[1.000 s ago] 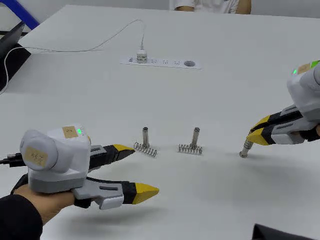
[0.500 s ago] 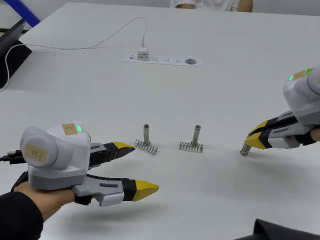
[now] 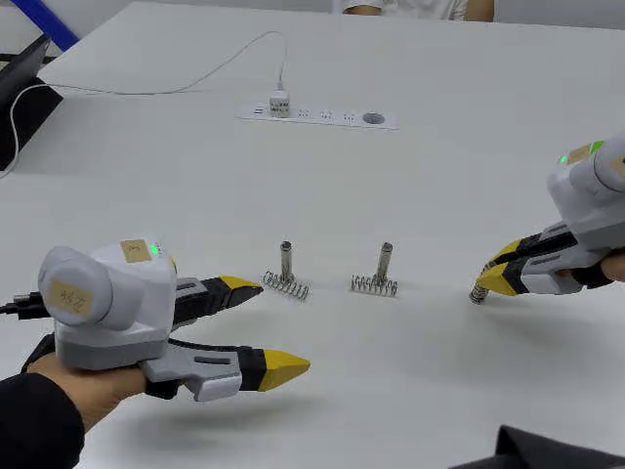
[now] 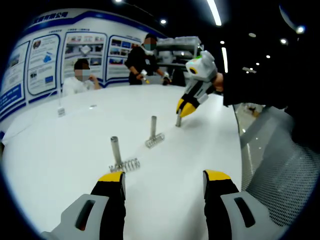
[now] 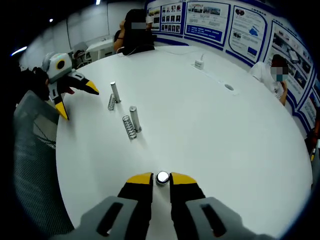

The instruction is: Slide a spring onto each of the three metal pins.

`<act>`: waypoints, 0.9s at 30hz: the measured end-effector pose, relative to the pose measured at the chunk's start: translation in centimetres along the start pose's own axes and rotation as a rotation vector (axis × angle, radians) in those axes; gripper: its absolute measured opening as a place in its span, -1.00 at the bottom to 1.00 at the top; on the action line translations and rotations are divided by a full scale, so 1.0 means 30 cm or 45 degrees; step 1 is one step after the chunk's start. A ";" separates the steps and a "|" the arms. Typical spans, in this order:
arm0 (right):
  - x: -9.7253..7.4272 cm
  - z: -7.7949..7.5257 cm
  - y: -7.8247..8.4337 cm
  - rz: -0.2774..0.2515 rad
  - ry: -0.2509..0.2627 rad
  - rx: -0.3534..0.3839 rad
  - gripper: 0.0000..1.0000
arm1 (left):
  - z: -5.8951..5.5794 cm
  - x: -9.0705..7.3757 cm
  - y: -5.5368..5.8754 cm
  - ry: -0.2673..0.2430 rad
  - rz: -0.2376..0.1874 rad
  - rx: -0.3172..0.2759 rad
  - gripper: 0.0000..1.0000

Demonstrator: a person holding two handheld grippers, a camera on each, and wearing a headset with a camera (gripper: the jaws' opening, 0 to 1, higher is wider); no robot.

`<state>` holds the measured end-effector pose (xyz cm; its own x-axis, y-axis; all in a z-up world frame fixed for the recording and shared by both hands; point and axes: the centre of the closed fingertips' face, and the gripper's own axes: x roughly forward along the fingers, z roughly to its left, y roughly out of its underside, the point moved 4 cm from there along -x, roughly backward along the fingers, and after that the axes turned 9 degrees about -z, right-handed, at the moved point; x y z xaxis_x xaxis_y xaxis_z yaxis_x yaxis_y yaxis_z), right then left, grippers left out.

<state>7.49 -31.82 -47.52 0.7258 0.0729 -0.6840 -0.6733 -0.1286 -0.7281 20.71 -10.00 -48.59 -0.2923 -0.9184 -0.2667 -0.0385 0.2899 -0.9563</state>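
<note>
After sinking slightly in the last second, kept right tool (image 3: 491,276) pinched narrow on the sprung pin (image 5: 162,177), well right of the middle pin (image 3: 385,259). Held left tool (image 3: 285,327) wide, left of it. Probably finished one of three; left loose springs (image 3: 374,285) lying near it.

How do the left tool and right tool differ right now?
The left tool stands wide open and empty; the right tool is closed around the top of the silver metal pin that carries a coil spring. The left tool hangs short of the nearest bare metal pin; the right tool touches its pin. Both have yellow tips.
</note>
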 end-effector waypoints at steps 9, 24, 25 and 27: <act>-0.017 0.007 -0.023 -0.022 0.003 -0.027 -0.62 | 0.000 0.004 -0.004 0.003 -0.003 0.001 0.27; 0.009 0.067 -0.115 -0.071 -0.060 -0.136 -0.59 | -0.001 0.004 -0.007 0.004 -0.004 0.003 0.26; 0.019 0.077 -0.116 -0.066 -0.073 -0.148 -0.59 | -0.001 0.004 -0.006 0.004 -0.004 0.004 0.26; 0.033 0.092 -0.121 -0.065 -0.094 -0.159 -0.59 | -0.001 0.003 -0.006 0.003 -0.003 0.003 0.26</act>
<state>10.27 -28.54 -45.68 0.7432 0.1541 -0.6511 -0.6099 -0.2443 -0.7539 20.65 -10.12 -48.44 -0.2944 -0.9185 -0.2642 -0.0368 0.2871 -0.9572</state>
